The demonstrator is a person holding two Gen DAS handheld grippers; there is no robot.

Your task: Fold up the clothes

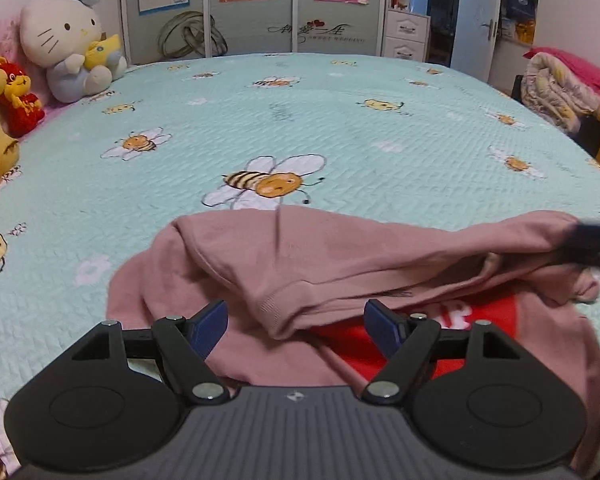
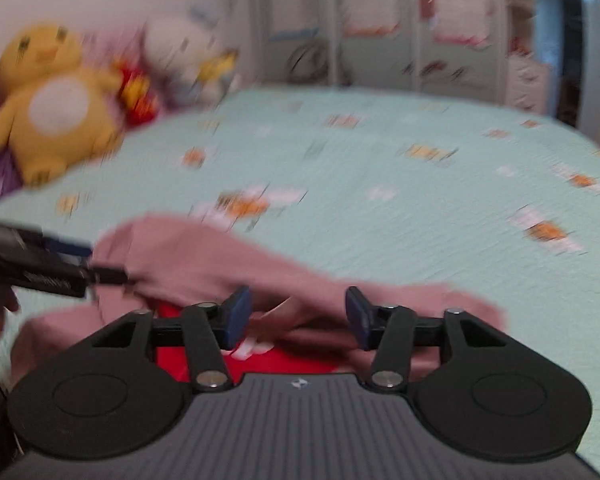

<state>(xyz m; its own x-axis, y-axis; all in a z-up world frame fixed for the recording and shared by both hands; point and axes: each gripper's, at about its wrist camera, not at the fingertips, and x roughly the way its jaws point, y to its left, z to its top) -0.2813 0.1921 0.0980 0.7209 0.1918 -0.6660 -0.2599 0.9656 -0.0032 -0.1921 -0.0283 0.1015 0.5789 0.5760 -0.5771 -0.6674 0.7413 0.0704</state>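
Observation:
A pink sweatshirt (image 1: 300, 264) with a red print (image 1: 380, 340) lies crumpled on the mint bee-pattern bedspread (image 1: 340, 128). My left gripper (image 1: 296, 322) is open just above its near part, and a rolled fold of the cloth lies between the blue pads (image 1: 210, 320). The right gripper (image 1: 592, 242) shows as a dark blur at the sweatshirt's right end. In the blurred right wrist view, my right gripper (image 2: 299, 316) is open over the sweatshirt (image 2: 204, 264) and the red print (image 2: 284, 360). The left gripper (image 2: 80, 268) comes in from the left at the cloth's edge.
Plush toys sit at the bed's far left: a white cat (image 1: 64, 44), a red figure (image 1: 20, 96) and a yellow duck (image 2: 52, 100). A wardrobe (image 1: 252, 8) and white drawers (image 1: 406, 36) stand behind. A rolled quilt (image 1: 560, 88) lies at the right.

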